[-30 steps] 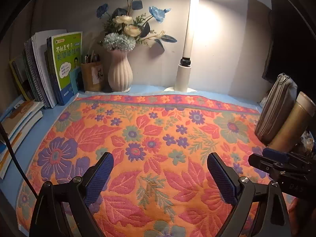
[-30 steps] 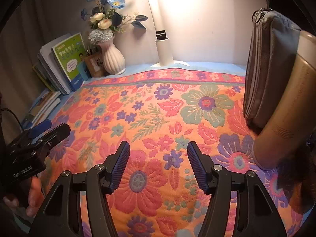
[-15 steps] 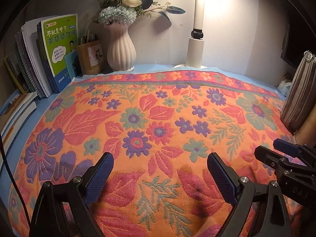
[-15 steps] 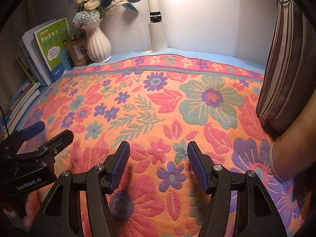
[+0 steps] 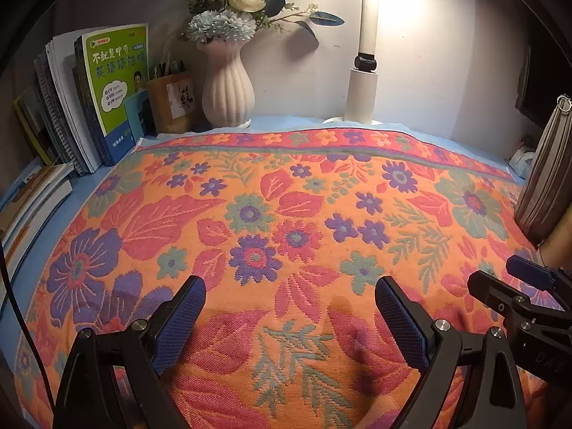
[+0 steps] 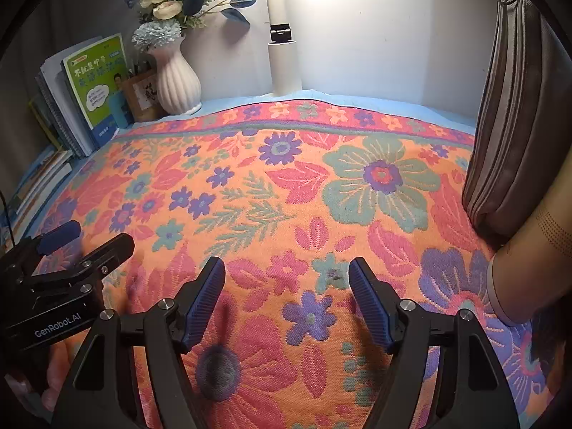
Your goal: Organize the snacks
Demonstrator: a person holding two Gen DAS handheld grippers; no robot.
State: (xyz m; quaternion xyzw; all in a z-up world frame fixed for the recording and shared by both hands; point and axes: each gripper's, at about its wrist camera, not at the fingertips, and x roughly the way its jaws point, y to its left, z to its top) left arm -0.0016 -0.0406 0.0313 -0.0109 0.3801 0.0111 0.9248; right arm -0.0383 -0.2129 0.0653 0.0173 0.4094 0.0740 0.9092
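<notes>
Floral cloth on the lit tabletop.
Vase stands behind the cloth; left hand-held gripper and right hand-held gripper gape wide, holding nothing.

A white lamp is shining down a pale wall at the bench's back edge. A floral cloth is covering the blue bench, dim at the left edge.

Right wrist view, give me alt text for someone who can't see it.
The open right gripper hovers empty over an orange floral cloth, with the left gripper at the left edge. A grey pouch and a tan cylinder stand at right; a white vase, books and a lamp post line the back wall.
</notes>
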